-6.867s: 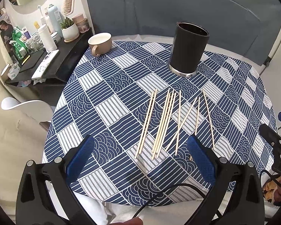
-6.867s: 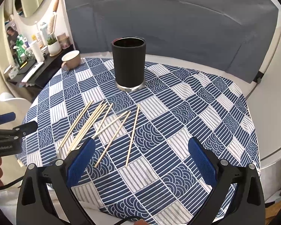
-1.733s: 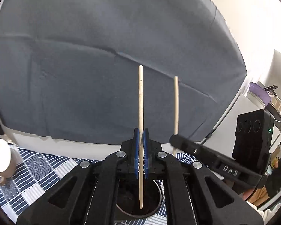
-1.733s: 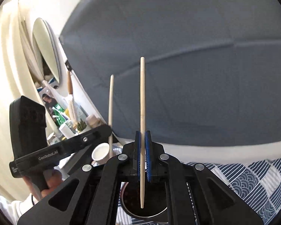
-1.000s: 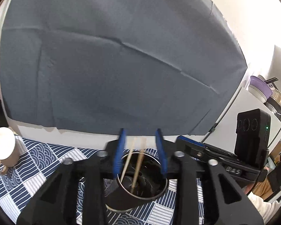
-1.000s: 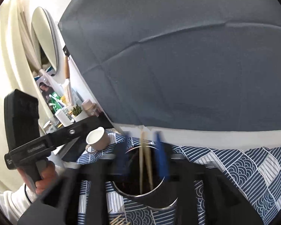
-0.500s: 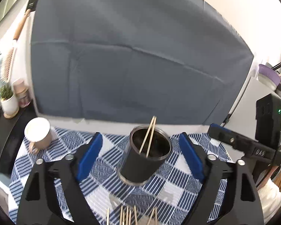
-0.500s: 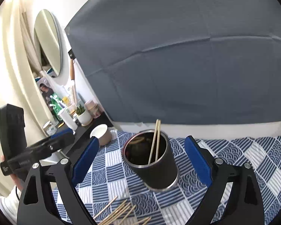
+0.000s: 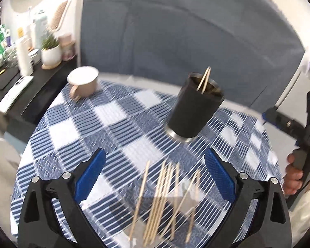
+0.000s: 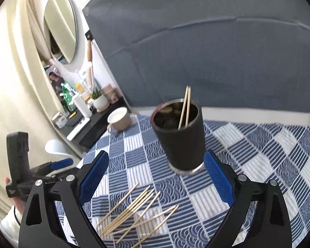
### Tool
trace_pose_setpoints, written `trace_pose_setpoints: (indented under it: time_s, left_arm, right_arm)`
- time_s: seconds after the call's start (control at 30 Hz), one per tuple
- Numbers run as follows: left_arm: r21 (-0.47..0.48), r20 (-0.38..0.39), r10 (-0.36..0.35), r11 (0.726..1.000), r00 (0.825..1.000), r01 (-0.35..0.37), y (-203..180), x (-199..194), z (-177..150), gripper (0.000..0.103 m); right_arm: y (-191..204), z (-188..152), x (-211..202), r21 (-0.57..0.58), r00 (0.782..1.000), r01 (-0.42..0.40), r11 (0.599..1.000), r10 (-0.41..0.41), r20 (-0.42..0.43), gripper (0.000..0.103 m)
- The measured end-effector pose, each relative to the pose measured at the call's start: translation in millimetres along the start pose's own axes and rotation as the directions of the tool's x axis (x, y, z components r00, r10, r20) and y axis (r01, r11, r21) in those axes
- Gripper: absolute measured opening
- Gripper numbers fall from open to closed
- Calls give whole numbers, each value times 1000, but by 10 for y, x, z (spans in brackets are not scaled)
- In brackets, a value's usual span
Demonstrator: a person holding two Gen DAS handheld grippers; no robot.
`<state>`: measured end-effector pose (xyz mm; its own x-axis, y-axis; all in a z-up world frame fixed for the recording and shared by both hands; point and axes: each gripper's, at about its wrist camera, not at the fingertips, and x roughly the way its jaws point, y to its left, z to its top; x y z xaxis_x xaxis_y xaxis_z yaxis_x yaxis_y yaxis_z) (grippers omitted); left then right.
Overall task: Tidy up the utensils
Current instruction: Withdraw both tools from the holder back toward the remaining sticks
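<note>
A black cylindrical holder [image 9: 194, 111] [image 10: 180, 138] stands on the blue patterned tablecloth [image 9: 105, 132] with two wooden chopsticks [image 9: 204, 79] [image 10: 185, 107] leaning inside it. Several more chopsticks [image 9: 165, 202] [image 10: 138, 212] lie loose on the cloth in front of the holder. My left gripper [image 9: 155, 175] is open and empty, above the loose sticks. My right gripper [image 10: 156, 177] is open and empty, above and behind the loose sticks, in front of the holder. The left wrist view is motion-blurred.
A beige mug [image 9: 83, 82] [image 10: 118, 121] sits at the table's far left. A dark side shelf [image 9: 14, 86] with bottles and a potted plant [image 10: 99, 100] stands left of the table. A grey backdrop [image 10: 217, 51] hangs behind. A round mirror [image 10: 61, 26] is on the wall.
Both grippers have pulled back and down from the holder after letting their chopsticks drop into it. The loose sticks on the cloth now fill the lower views.
</note>
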<state>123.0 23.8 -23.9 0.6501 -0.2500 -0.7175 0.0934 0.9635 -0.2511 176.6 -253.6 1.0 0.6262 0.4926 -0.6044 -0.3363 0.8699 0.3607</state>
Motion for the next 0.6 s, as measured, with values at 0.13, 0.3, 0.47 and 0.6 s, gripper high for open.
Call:
trace_pose_setpoints:
  time_s: [0.13,0.3,0.47,0.6]
  left_arm:
    - [-12,-46,-2,1000,999,1,138,68,-182,94]
    - [22,-107,-16,1000,994,19,252,225,-290,94]
    - [93,-177,-36,994,983,53,316,439,-304,94]
    - [134,-243,-55,987,968,89,384,636,-313,94]
  right_arm:
    - [28,-177,71,12,999,28,1000,-28,-44,89]
    - [41,-366,171,31,992,90,995,-86,-91,89]
    - [44,-528,277,85,979,168,982,-156,-130,89]
    - [63,-700,400,117,964,221,968,-199,-176,89]
